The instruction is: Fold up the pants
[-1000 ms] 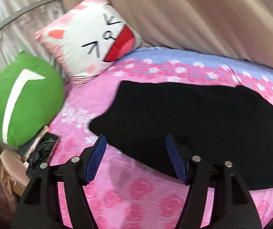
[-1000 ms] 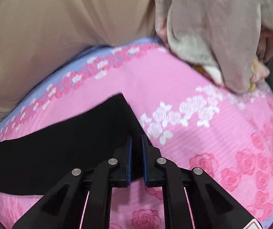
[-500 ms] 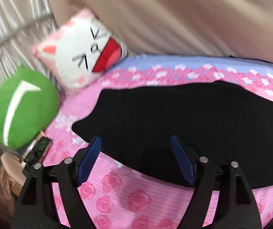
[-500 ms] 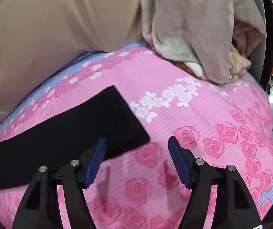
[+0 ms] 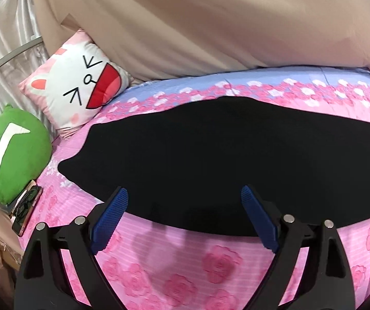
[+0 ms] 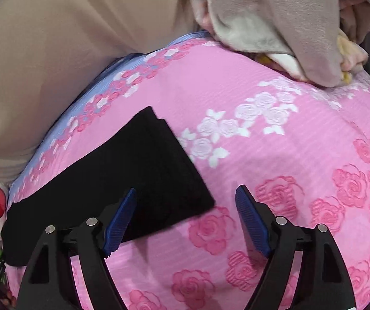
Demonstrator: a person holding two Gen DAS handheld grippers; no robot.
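Note:
Black pants (image 5: 223, 155) lie flat on the pink rose-print bed sheet (image 5: 185, 271), folded lengthwise into one long strip. The left wrist view shows their wide waist end, with a pointed corner at the left. My left gripper (image 5: 185, 214) is open and empty, just above the pants' near edge. The right wrist view shows the leg-hem end (image 6: 143, 170) of the pants. My right gripper (image 6: 185, 219) is open and empty, above the near hem corner.
A white cat-face pillow (image 5: 79, 87) and a green plush cushion (image 5: 9, 152) sit at the bed's left end, with a phone (image 5: 26, 206) beside them. A beige curtain (image 5: 210, 25) hangs behind. A crumpled grey-beige blanket (image 6: 275, 20) lies at the bed's far right.
My right gripper opened and let go of the pants' hem, then drew back. My left gripper, open throughout, lifted back a little from the pants.

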